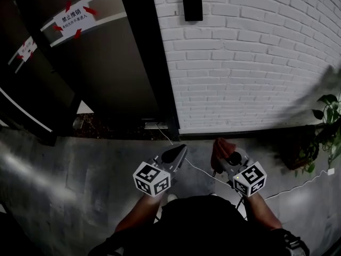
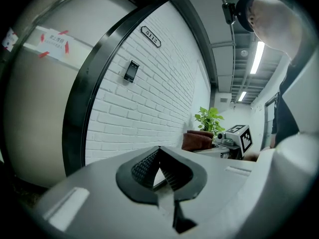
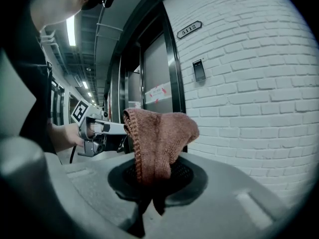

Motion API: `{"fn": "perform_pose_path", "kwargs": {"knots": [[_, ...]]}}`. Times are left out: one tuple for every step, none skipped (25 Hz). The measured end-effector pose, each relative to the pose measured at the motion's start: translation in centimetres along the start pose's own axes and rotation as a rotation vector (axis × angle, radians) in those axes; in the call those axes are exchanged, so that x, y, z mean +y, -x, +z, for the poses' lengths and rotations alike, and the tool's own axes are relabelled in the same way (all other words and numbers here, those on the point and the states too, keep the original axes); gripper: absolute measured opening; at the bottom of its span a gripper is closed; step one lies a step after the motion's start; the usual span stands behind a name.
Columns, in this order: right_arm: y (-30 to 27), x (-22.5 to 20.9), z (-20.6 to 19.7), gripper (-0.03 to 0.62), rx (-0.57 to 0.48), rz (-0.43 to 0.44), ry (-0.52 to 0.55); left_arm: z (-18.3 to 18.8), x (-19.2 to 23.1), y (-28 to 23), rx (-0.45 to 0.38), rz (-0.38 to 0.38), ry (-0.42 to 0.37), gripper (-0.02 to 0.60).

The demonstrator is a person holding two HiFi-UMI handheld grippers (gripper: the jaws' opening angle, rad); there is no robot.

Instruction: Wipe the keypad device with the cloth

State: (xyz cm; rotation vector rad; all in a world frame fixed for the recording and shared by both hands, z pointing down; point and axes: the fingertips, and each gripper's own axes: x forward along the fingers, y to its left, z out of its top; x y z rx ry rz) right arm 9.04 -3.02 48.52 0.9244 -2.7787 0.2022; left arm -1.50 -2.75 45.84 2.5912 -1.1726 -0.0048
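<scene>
The keypad device (image 1: 191,3) is a small black box mounted high on the white brick wall; it also shows as the keypad device (image 2: 131,70) and the keypad device (image 3: 199,70). A brown cloth (image 3: 159,136) is pinched in my right gripper (image 3: 152,176), which is shut on it; in the head view the cloth (image 1: 221,149) sticks up from the right gripper (image 1: 222,159). My left gripper (image 1: 178,153) is held low beside it, shut and holding nothing (image 2: 160,171). Both grippers are well below the keypad.
A dark door frame (image 1: 146,57) stands left of the brick wall (image 1: 250,68), with a taped paper notice (image 1: 74,17) on the door. A potted plant (image 1: 325,127) is at the right. A white cable (image 1: 186,159) runs over the grey floor. A number plate (image 3: 189,30) hangs above the keypad.
</scene>
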Motion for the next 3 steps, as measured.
{"fn": "perform_pose_path", "kwargs": {"knots": [[-0.04, 0.09, 0.00, 0.046, -0.001, 0.001, 0.000, 0.01, 0.09, 0.07, 0.000, 0.003, -0.004, 0.017], [-0.06, 0.16, 0.01, 0.046, -0.001, 0.001, 0.001, 0.00, 0.14, 0.14, 0.000, 0.004, -0.007, 0.017], [-0.08, 0.23, 0.00, 0.046, -0.002, 0.001, 0.001, -0.03, 0.18, 0.20, 0.000, 0.005, -0.010, 0.017]]}}
